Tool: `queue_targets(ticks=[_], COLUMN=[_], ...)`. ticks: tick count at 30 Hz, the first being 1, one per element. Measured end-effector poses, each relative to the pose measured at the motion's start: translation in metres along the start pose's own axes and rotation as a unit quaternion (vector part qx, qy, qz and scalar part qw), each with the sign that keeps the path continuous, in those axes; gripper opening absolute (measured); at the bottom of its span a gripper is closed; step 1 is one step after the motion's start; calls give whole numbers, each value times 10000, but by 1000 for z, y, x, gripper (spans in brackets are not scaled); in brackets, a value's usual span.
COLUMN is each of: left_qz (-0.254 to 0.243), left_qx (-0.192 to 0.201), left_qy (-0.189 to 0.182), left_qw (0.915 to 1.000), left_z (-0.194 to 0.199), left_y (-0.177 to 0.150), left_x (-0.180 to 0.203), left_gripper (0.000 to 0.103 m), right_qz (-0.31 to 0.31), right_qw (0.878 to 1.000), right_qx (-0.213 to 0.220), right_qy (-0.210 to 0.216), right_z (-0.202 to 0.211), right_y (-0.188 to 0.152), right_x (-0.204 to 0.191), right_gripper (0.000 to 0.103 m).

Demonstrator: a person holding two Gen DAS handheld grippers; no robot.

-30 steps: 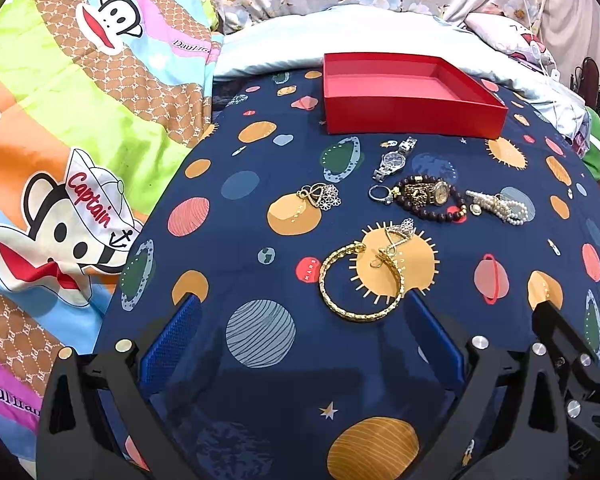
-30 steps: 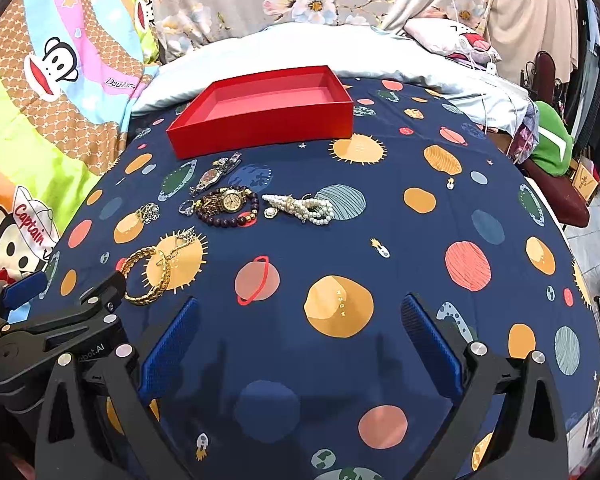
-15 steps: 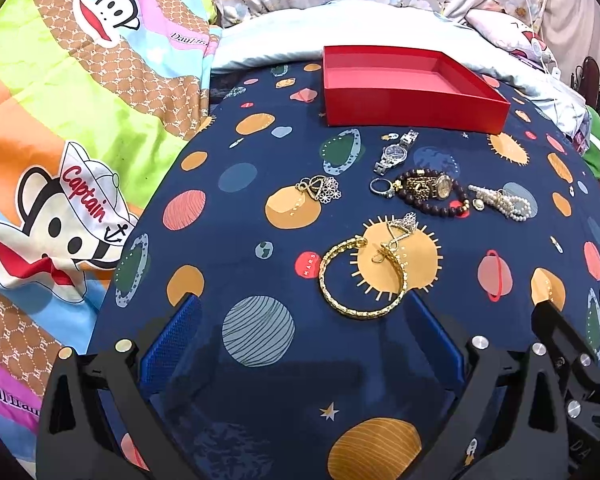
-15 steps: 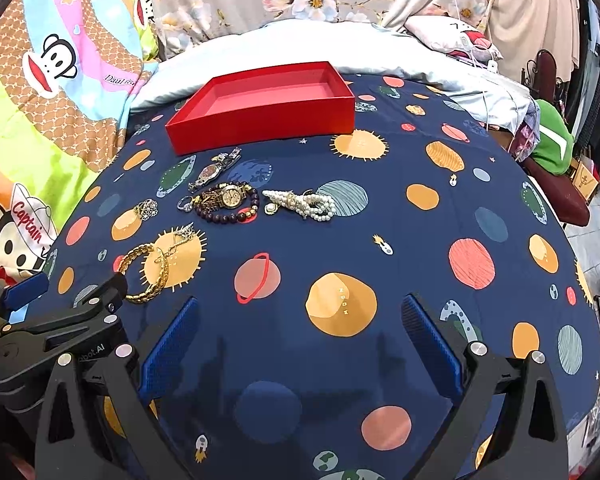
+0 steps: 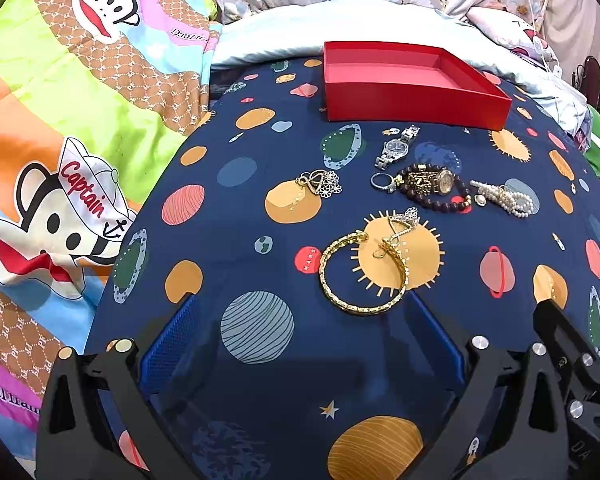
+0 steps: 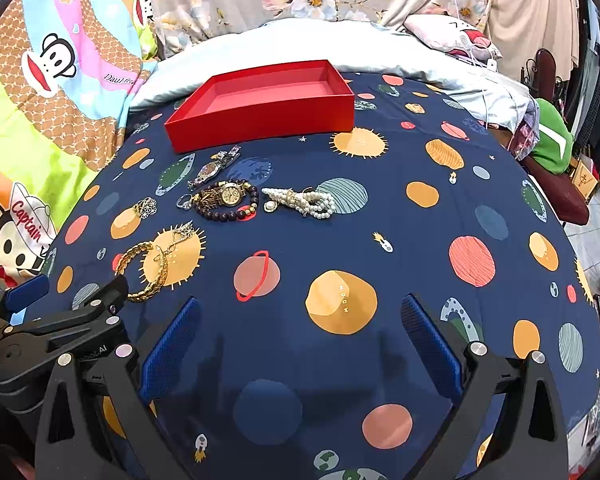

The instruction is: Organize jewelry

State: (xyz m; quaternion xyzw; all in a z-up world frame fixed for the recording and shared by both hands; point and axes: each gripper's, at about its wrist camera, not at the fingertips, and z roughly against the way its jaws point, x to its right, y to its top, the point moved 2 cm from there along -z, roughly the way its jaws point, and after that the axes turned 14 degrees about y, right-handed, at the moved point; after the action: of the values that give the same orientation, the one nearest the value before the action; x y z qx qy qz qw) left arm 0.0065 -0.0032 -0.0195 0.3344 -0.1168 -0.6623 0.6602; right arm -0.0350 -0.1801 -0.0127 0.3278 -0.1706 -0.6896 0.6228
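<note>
Left hand-held gripper (image 5: 300,334): black frame with blue ribbed fingers (image 5: 168,336) standing wide apart, gripping nothing, hovering low over the navy planet-print bedsheet (image 5: 260,380).
Right hand-held gripper (image 6: 298,338): matching blue fingers (image 6: 428,340) spread wide and empty, hovering just to the right of the left one.
Gold chain bangle (image 5: 362,276): a round open hoop of woven gold links lying flat, just ahead of the left hand-held gripper's right fingertip; its clasp ends are facing away from the gripper, meeting on the sun print.
Small silver-and-gold pendant piece (image 5: 404,218): touching the bangle's far side, its long axis leaning away and slightly right.
Silver filigree flower charms (image 5: 320,184): lying farther ahead of the left hand-held gripper, on an orange planet.
Silver link wristwatch (image 5: 396,147): stretched out straight, its long axis running away from the gripper toward the box, tilting right.
Silver ring (image 5: 381,181): lying flat, just beside the dark beads.
Dark beaded bracelet with a gold watch (image 5: 434,186): long axis running left to right, the dial facing up.
White pearl strand (image 6: 304,202): bunched in a heap, well ahead of the right hand-held gripper, stretching left to right.
Shallow red cardboard box (image 5: 412,98): sitting open-topped beyond all the jewellery, its inside looking bare.
</note>
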Motion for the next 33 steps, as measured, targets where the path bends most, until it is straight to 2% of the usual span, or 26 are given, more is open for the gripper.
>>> queue_targets(ticks=[33], left_qz=[1], left_qx=[-95], left_qy=[-8], left_qw=[10000], left_z=[-6], left_y=[-3], left_x=[3], left_gripper=[98], right_qz=[-43], right_qw=[10000], right_qx=[-47], right_qy=[20], right_z=[-4], right_y=[-4], right_x=[2], right_gripper=[98])
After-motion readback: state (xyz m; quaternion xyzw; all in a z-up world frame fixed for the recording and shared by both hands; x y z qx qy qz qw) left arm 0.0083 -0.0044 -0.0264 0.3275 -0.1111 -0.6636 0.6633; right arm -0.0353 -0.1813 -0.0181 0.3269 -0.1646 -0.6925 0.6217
